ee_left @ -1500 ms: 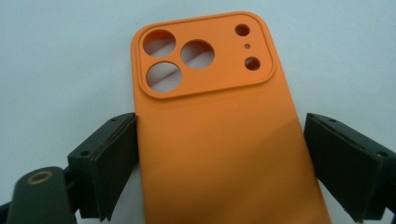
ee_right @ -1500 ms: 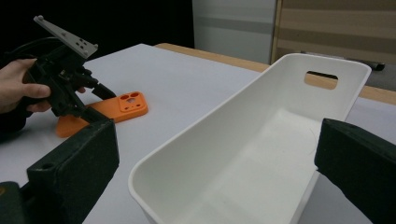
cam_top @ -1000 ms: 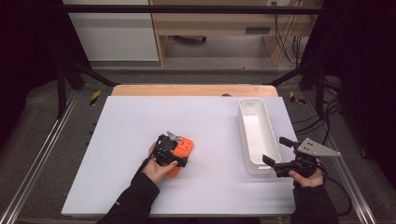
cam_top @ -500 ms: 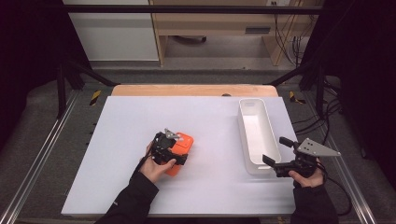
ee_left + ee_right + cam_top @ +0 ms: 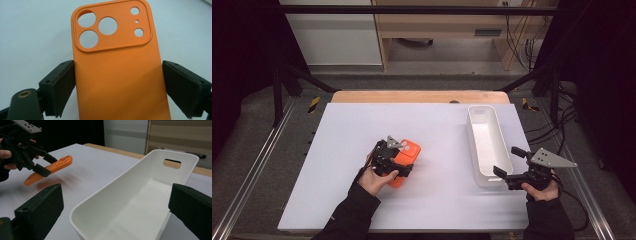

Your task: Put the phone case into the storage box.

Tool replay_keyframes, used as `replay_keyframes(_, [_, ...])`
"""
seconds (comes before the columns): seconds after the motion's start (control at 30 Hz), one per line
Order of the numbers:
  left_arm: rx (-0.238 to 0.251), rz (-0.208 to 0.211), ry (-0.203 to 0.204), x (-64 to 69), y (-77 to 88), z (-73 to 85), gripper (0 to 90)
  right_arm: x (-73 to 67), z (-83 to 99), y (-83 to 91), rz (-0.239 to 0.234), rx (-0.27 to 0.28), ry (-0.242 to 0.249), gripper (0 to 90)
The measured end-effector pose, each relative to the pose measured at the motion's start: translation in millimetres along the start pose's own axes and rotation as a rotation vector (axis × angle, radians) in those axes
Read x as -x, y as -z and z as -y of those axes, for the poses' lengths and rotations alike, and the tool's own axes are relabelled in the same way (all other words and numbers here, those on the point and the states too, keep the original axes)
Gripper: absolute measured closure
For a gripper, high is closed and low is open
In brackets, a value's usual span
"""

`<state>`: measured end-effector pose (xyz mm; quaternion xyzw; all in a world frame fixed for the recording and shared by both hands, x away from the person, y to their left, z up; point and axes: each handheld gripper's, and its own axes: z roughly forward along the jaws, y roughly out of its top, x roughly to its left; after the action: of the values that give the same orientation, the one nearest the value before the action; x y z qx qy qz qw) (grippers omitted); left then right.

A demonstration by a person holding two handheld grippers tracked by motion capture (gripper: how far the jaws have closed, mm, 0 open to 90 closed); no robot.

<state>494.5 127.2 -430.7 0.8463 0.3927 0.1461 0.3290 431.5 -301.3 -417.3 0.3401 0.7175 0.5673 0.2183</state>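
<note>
left gripper [image 5: 398, 159] | orange phone case [image 5: 117, 67] clamped, seemingly lifted higher than before

White-topped table [image 5: 337, 130] with a wooden far edge; long white bin [image 5: 486, 145] on its right side

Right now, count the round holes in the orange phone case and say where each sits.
6, all in the raised camera panel at the top of the phone case: three large ones on its left and middle, two small ones plus a tiny one on its right. Nothing hides that panel; the tongs grip lower down.
</note>
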Motion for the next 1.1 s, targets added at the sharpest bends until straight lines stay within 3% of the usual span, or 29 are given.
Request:
replay_keyframes(0.5, [0.058,0.073,-0.072,10.5,17.5,-5.7,12.9,-1.5,-1.2,-0.2,-0.005,-0.003,0.01,0.4])
replay_keyframes(1.1, [0.082,0.119,-0.172,26.8,27.7,-6.9,13.1,-9.2,-4.5,-5.0,-0.016,-0.026,0.059,0.4])
